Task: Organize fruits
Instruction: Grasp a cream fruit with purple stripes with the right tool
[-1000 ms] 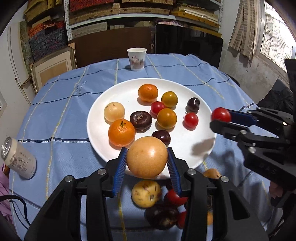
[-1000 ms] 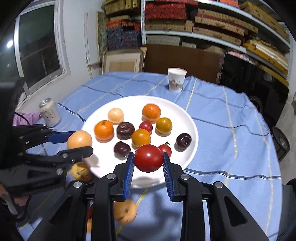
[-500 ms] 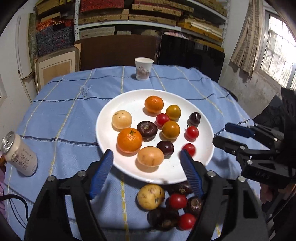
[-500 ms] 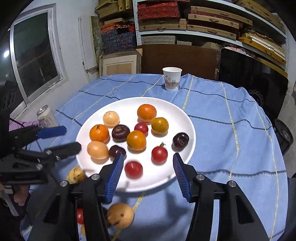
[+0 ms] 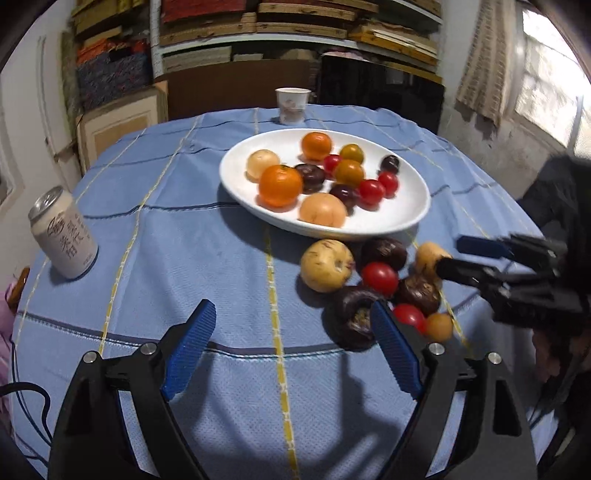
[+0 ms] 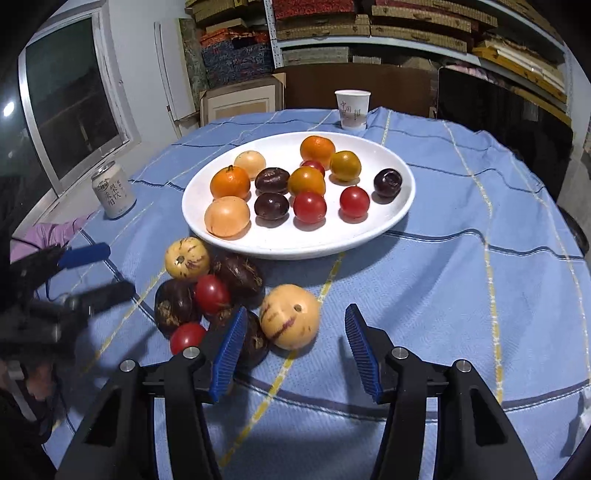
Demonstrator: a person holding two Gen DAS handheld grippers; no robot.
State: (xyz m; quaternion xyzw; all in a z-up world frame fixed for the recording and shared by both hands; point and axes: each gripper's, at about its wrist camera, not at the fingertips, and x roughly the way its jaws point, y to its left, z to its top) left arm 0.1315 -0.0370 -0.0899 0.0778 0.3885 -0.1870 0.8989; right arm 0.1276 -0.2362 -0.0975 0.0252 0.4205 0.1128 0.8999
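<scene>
Blue-padded left claw and right claw spread, empty — dark window right view only.

Counter cover: light-blue cloth with dark-blue and yellow grid lines, draped over the round counter.
Far edge: white paper cup with printed motifs, upright.
Left side: white drink can with dark lettering, upright.
Background: shelves stacked with flat boxes; framed panel leaning below them.
</scene>
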